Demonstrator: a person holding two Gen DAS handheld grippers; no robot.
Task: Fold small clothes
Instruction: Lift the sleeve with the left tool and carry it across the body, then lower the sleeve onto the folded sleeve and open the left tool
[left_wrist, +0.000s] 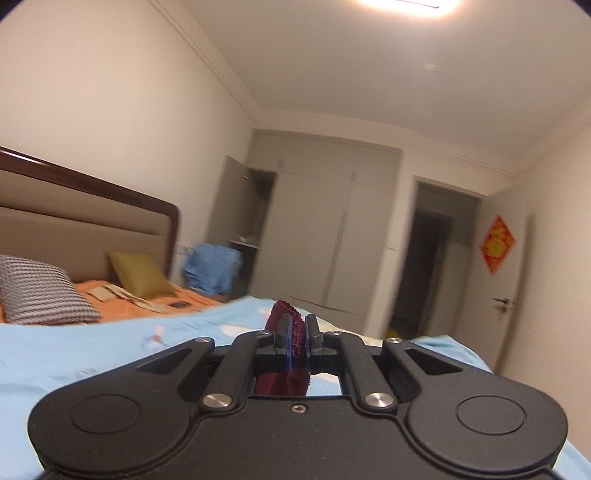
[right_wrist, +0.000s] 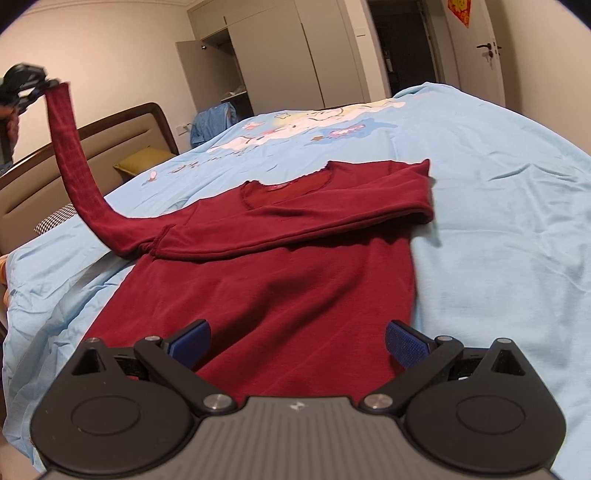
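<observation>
A dark red long-sleeved top (right_wrist: 280, 280) lies flat on the light blue bed sheet (right_wrist: 498, 229). Its right sleeve (right_wrist: 332, 218) is folded across the chest. Its left sleeve (right_wrist: 74, 162) is lifted high off the bed. My left gripper (left_wrist: 298, 328) is shut on that sleeve's cuff (left_wrist: 284, 308); it also shows in the right wrist view (right_wrist: 44, 86) at the upper left. My right gripper (right_wrist: 297, 341) is open and empty, hovering over the top's lower hem.
The bed has a brown headboard (left_wrist: 88, 206), a checked pillow (left_wrist: 40, 291) and an olive cushion (left_wrist: 140, 273). A grey wardrobe (left_wrist: 325, 236) with an open door, a blue cloth pile (left_wrist: 212, 271) and a white door (left_wrist: 513, 291) stand beyond.
</observation>
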